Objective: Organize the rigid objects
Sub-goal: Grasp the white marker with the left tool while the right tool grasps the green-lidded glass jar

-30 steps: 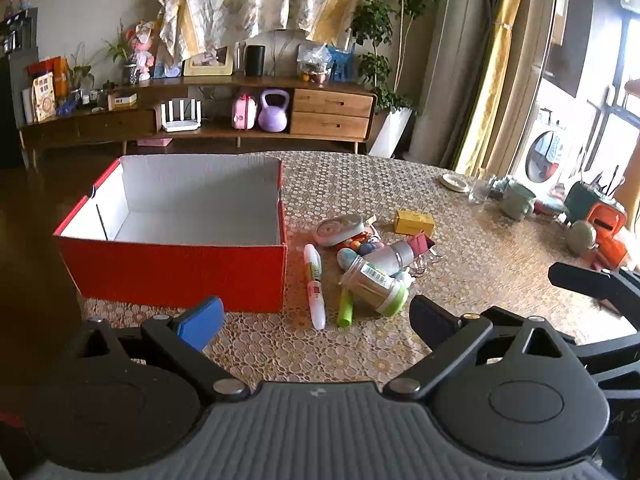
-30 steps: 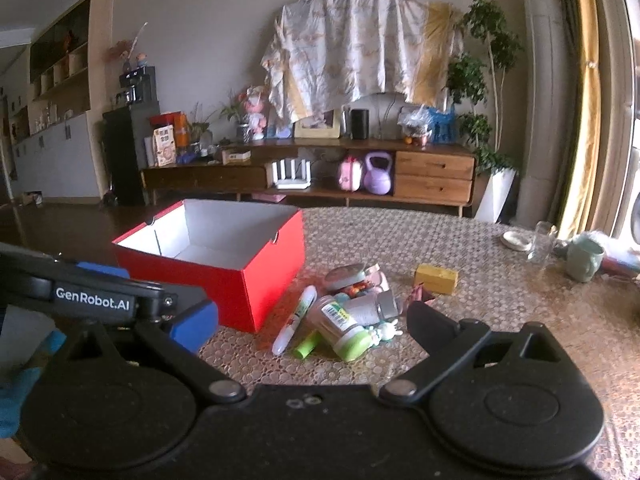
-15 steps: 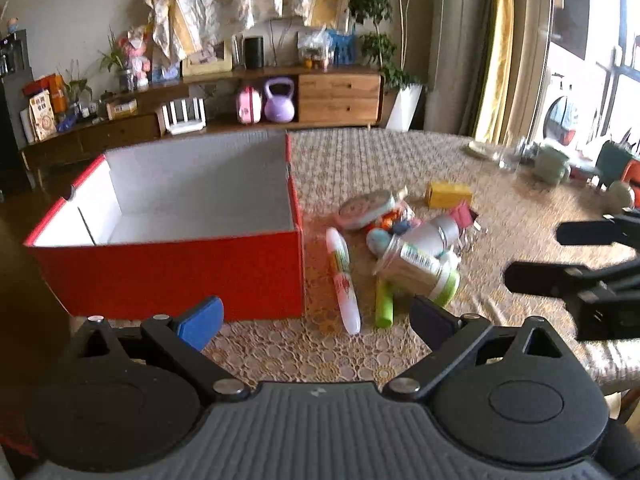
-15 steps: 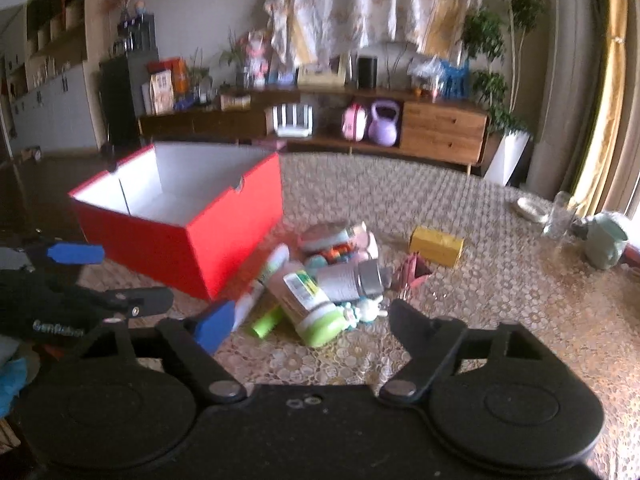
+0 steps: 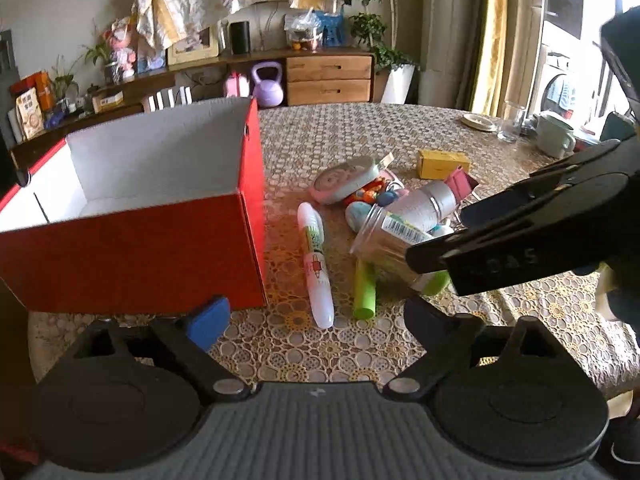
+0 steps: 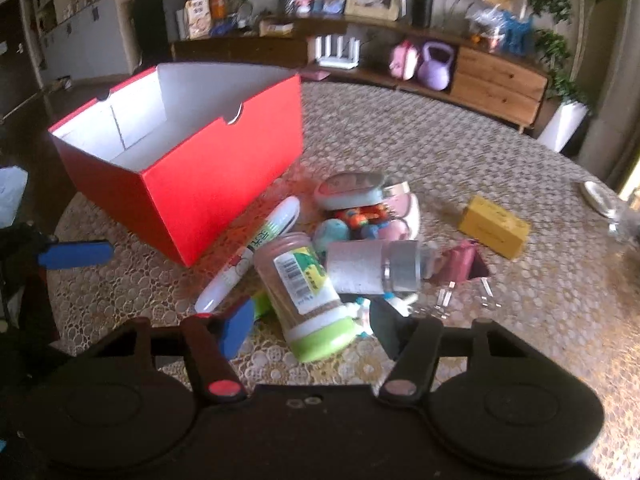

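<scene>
An open red box point(image 5: 132, 236) with a white inside stands on the round table, also in the right wrist view point(image 6: 208, 168). Beside it lies a pile: a green-capped jar point(image 6: 308, 300), a silver-capped bottle point(image 6: 372, 266), a white marker point(image 5: 316, 268), a green marker point(image 5: 365, 292), a pink case point(image 5: 346, 179), a yellow box point(image 6: 494, 226). My right gripper point(image 6: 308, 326) is open, its fingers either side of the green-capped jar's cap end. My left gripper point(image 5: 316, 316) is open and empty, near the box's front corner.
A glass point(image 5: 510, 122), a green mug point(image 5: 554, 140) and a small dish point(image 5: 478, 122) stand at the table's far right. A wooden sideboard point(image 5: 328, 80) with a purple kettlebell lies beyond the table. A lace cloth covers the table.
Both grippers have moved forward and down toward the table. The right gripper has come in over the pile and now straddles the green-capped jar. It now crosses the left wrist view.
</scene>
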